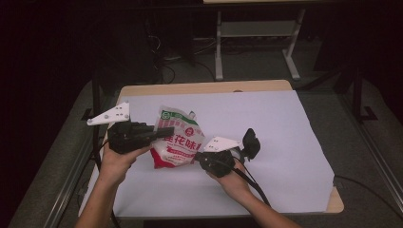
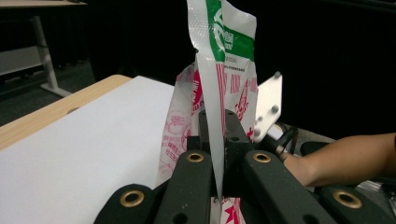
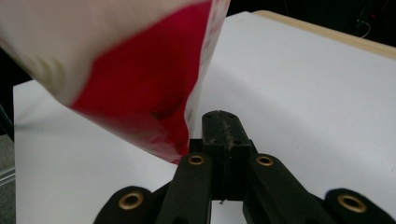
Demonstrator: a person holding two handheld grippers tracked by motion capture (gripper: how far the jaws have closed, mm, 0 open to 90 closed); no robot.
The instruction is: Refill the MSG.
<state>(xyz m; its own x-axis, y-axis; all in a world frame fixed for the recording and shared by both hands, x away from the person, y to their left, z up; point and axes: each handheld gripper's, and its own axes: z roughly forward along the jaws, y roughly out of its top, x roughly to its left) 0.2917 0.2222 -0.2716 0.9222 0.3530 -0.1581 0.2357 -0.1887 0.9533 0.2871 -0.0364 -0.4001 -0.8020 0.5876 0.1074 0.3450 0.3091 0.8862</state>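
In our left hand, the left gripper has its jaws pinched on the thin edge of the bag, which in the left gripper view rises between them toward twelve o'clock. Our right gripper sits at the bag's five o'clock corner with jaws pressed together, the red corner just at their ten o'clock, though we cannot tell whether it is nipped. The bag hangs between both grippers over the white sheet on the table.
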